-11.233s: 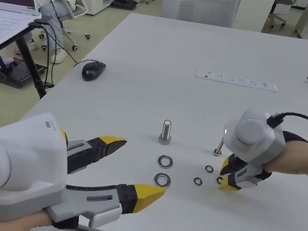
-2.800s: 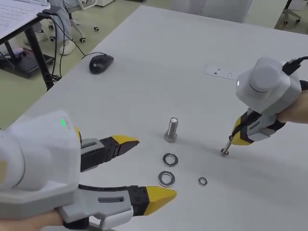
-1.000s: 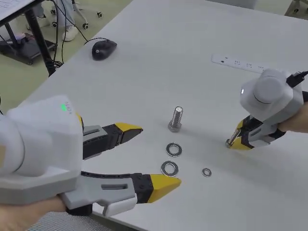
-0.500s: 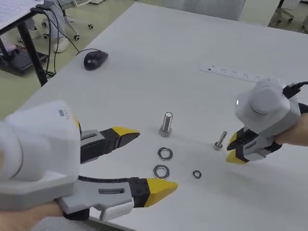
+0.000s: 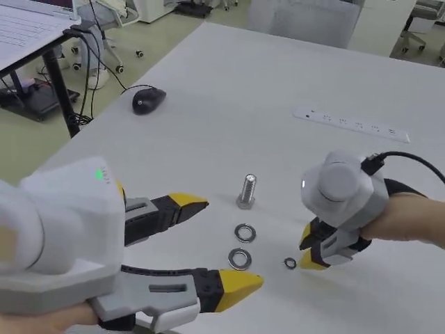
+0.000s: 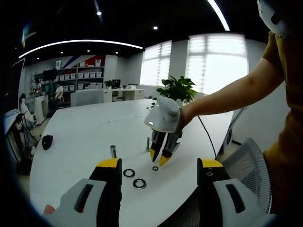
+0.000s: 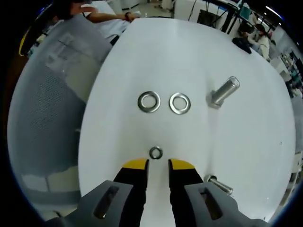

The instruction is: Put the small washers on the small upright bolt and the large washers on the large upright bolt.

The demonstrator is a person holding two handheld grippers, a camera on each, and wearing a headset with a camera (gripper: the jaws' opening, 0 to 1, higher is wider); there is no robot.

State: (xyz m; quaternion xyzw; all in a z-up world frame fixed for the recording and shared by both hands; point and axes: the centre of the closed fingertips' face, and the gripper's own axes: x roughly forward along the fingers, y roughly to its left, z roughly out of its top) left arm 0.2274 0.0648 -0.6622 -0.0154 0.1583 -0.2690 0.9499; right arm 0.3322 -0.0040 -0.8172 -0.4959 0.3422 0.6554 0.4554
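Since half a second ago the right gripper (image 7: 158, 163) has left the side of the small bolt (image 6: 148, 143) and come to the last loose small washer (image 7: 155, 152). This small washer lies flat on the tabletop (image 5: 208, 104), just ahead of the yellow tips and not between them. The jaws stand a little apart and hold nothing.

Eleven seconds ago three small washers lay in this spot. One is loose now, so two are most likely already on the small bolt, which stands upright close beside the right gripper. Its shank is too small in these views to count rings on it.

Beyond the small washer, the near large washer (image 5: 240, 259) and the far large washer (image 5: 244, 232) lie flat, close together and untouched. The large bolt (image 5: 247, 191) stands upright past them with a bare shank. The left gripper (image 5: 233, 242) hovers wide open and empty, its jaws on either side of the large washers.

By this reckoning the small half is nearly done and the large half is not begun. One small washer and both large ones are left.
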